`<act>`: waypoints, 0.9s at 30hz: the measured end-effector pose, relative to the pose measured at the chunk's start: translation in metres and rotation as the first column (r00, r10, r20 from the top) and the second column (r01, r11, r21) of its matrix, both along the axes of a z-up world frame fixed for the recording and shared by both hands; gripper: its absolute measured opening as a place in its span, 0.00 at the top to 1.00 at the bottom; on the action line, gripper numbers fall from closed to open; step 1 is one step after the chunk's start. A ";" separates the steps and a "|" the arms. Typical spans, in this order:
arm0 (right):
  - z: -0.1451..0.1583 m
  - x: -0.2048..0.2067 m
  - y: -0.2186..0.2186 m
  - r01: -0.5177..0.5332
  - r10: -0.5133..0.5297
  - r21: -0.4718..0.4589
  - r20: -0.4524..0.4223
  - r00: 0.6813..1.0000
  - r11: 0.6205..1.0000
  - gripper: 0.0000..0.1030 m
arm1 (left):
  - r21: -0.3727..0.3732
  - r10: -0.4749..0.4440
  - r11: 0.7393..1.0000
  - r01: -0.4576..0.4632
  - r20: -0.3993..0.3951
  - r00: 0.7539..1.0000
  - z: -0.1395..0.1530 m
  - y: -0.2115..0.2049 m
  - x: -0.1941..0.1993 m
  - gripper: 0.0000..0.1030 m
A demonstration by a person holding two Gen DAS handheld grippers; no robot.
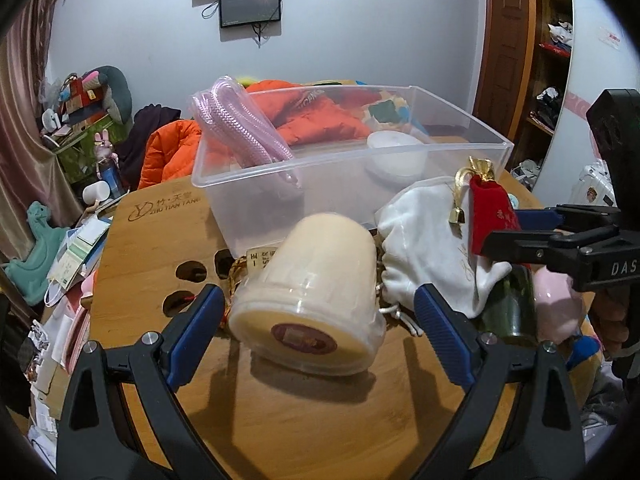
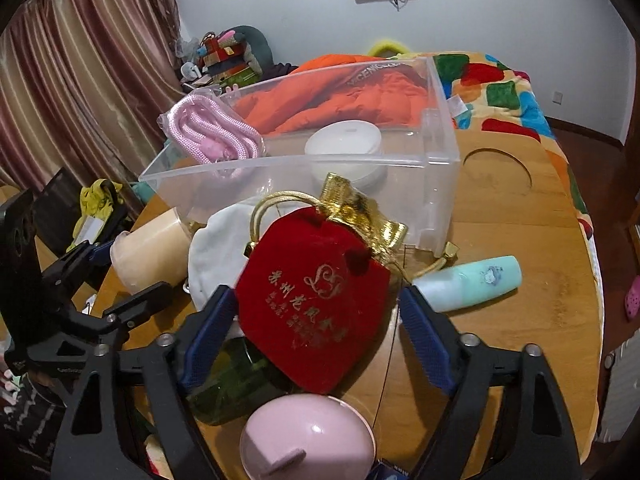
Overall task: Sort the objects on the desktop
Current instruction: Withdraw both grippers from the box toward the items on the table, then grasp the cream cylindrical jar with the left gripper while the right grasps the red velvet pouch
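Both jaws were spread, nothing pinched. L gripper (image 1: 318, 320) was framed around cream jar (image 1: 316, 288) lying on bamboo table (image 1: 288, 420); R gripper (image 2: 316, 320) around red pouch (image 2: 316, 300), near clear bin (image 2: 432, 184).

Black plastic left gripper (image 1: 316, 312) and right gripper (image 2: 316, 312), each with triangular cut-outs in the frame. Blue ribbed pads (image 1: 196, 332) on the fingers. Round silver screws (image 1: 149, 337) at the joints. White letters "DAS" (image 1: 624, 268) on the side.
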State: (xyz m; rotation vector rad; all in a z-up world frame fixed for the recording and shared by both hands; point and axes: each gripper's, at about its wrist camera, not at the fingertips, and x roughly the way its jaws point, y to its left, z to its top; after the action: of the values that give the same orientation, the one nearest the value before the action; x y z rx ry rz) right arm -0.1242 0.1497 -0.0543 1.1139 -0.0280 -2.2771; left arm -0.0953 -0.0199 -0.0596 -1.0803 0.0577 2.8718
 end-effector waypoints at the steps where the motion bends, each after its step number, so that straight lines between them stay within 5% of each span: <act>1: -0.001 0.000 -0.001 -0.006 0.006 -0.002 0.005 1.000 1.000 0.33 | -0.003 0.003 1.000 -0.003 -0.001 1.000 0.001 0.000 -0.001 0.06; 6: -0.001 0.000 0.001 -0.005 0.005 0.005 0.001 1.000 1.000 0.50 | 0.011 -0.002 1.000 0.002 0.000 1.000 -0.001 0.004 -0.003 0.11; 13: 0.008 0.008 0.005 -0.012 0.013 0.036 -0.053 0.999 0.999 0.66 | 0.040 0.034 0.999 -0.034 0.008 0.999 -0.002 -0.003 -0.007 0.31; 21: 0.026 0.010 0.016 0.012 -0.011 0.015 -0.111 0.994 1.000 0.70 | 0.067 0.049 0.997 -0.049 0.004 0.999 -0.002 -0.007 -0.005 0.32; 27: 0.039 0.013 0.021 0.020 -0.020 0.004 -0.144 0.989 1.000 0.71 | 0.161 0.064 0.985 -0.067 0.022 0.998 -0.003 -0.021 -0.004 0.33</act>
State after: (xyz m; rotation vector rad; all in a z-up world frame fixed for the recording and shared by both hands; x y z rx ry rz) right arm -0.1115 0.1704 -0.0150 0.9536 0.0238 -2.3708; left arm -0.0991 -0.0408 -0.0623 -1.0947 -0.2114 2.8639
